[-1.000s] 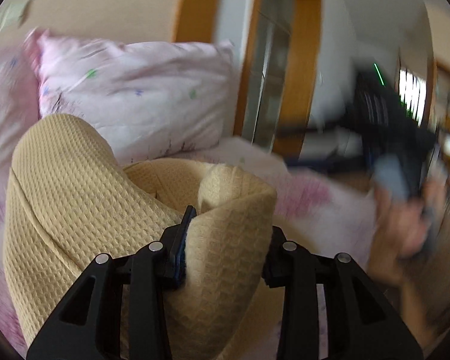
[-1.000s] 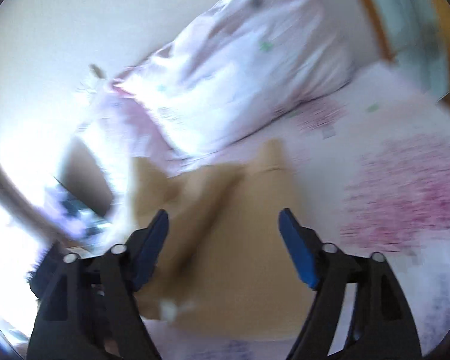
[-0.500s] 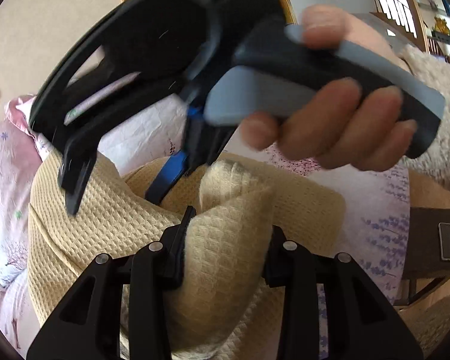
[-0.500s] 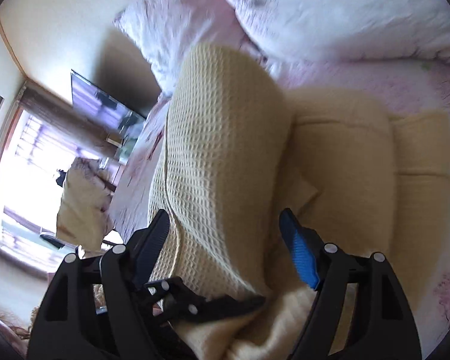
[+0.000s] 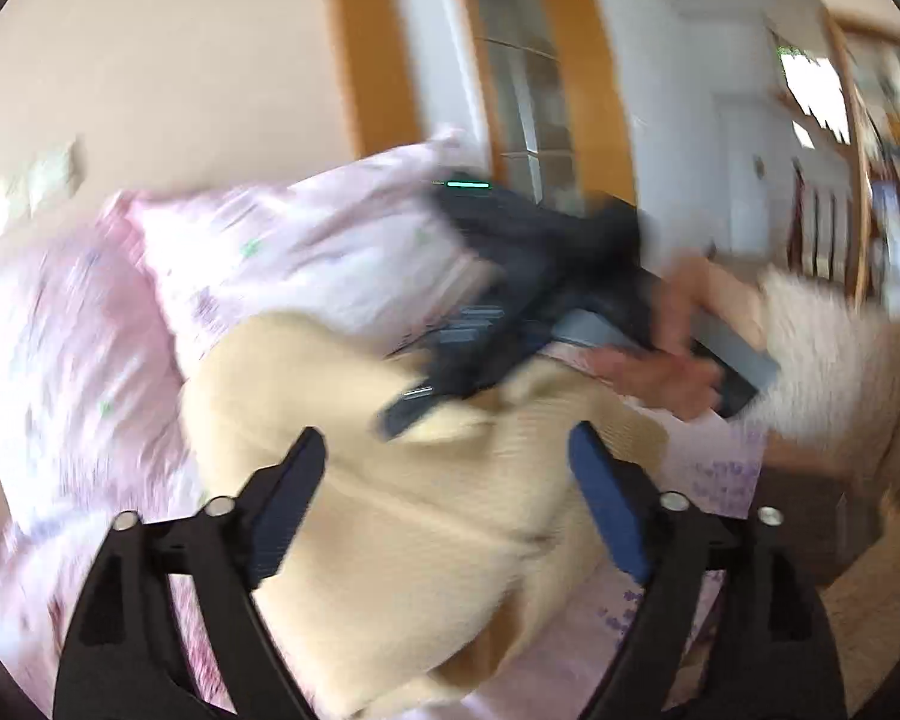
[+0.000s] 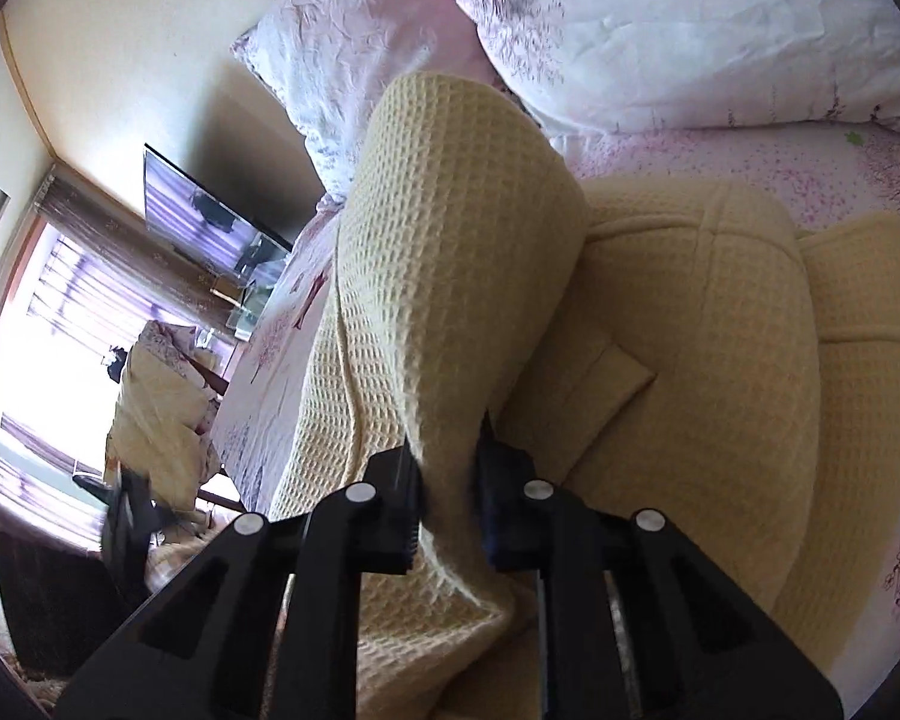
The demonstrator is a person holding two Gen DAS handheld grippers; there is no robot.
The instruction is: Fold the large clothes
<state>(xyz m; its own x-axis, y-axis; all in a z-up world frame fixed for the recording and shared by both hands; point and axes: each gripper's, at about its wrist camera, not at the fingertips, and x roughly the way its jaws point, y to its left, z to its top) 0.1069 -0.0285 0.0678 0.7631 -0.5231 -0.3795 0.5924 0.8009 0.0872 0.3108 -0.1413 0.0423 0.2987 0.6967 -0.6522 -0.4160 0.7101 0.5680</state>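
Observation:
A cream waffle-knit garment (image 6: 720, 324) lies partly folded on the bed, its thick fold (image 6: 444, 228) raised toward me. My right gripper (image 6: 450, 504) is closing and its pads pinch the lower end of that fold. In the blurred left wrist view the garment (image 5: 390, 510) lies below and beyond my left gripper (image 5: 447, 456). Its jaws are opening wide and the pads press on nothing. Past it, a hand (image 5: 672, 360) holds the right gripper's black body (image 5: 510, 276) down on the cloth.
Pink floral pillows (image 6: 660, 18) (image 5: 306, 252) lean on the wall behind the garment, on a pink flowered sheet (image 6: 840, 180). A wooden door frame (image 5: 594, 96) stands to the right. A wall screen (image 6: 210, 222), a bright window (image 6: 36, 324) and another cream cloth heap (image 6: 156, 396) lie past the bed's foot.
My left gripper has let go of the cream fold, opened wide and drawn back. My right gripper has come down over the same fold and shut on it.

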